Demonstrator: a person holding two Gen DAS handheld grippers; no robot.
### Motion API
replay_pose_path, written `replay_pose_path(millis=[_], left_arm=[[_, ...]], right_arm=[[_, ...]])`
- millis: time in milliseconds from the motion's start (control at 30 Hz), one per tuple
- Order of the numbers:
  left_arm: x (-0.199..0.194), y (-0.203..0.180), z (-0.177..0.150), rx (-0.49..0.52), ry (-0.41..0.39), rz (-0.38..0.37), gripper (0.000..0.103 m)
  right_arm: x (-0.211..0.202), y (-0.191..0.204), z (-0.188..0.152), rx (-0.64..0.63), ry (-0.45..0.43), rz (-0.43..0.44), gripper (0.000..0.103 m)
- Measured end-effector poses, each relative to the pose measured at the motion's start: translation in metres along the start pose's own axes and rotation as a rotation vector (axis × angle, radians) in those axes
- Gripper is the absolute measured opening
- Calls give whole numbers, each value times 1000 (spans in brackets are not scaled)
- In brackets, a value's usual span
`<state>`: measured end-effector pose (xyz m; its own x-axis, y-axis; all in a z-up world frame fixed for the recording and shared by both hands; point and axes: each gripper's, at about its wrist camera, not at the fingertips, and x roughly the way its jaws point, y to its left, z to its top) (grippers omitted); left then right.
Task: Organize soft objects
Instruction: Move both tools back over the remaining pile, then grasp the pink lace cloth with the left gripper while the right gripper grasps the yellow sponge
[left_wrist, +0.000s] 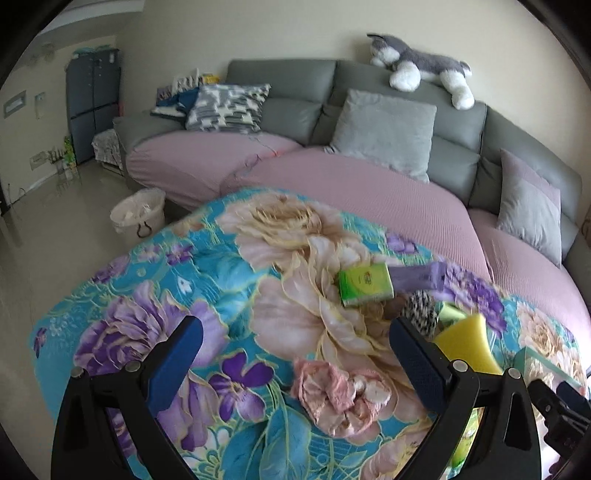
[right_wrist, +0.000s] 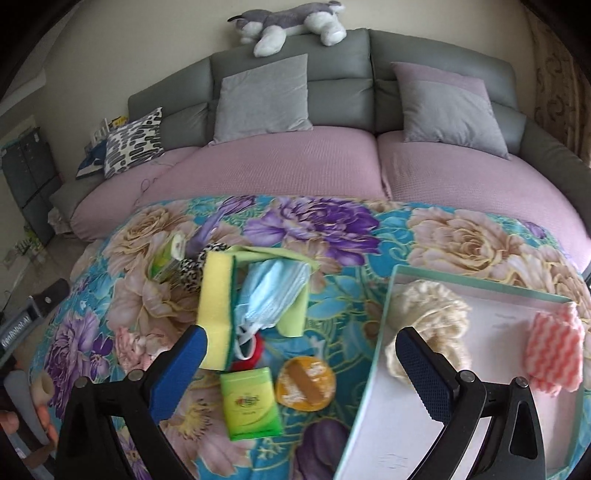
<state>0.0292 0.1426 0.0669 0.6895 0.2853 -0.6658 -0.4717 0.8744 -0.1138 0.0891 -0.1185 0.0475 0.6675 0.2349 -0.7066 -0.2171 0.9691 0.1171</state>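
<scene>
The yellow sponge (right_wrist: 216, 310) and blue face mask (right_wrist: 271, 295) are lying mid-frame on the floral surface (right_wrist: 332, 221); a cream scrunchie (right_wrist: 424, 314) is already sitting in the box (right_wrist: 373, 354) at lower right. The right hand-held gripper (right_wrist: 301, 363), jaws apart and empty, is hovering between pile and box, likely choosing its next pick. The left hand-held gripper (left_wrist: 295, 354) is gaping empty too.
</scene>
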Motion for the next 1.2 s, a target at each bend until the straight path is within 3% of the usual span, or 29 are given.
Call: replay_pose_path(millis=[200,367,700,933,1000,1200], left_arm=[[35,-15,-19,30,137,-63,101],[59,-27,-36,68,244,-59,101],[84,-32,-54,85,338,-21,101],[87,-40,-59,121,336,-23,99],[85,-41,-58,117,336,-44,88],[79,-46,-56,121,342,-97,68]], right_arm=[[11,9,-3,-10,34,10,103],[20,14,-6,-15,63,8,103],[31,9,-10,7,110,-1,103],[34,10,-12,4,124,-4,103],[35,10,-12,2,127,-2,103],[36,11,-13,2,130,-7,103]])
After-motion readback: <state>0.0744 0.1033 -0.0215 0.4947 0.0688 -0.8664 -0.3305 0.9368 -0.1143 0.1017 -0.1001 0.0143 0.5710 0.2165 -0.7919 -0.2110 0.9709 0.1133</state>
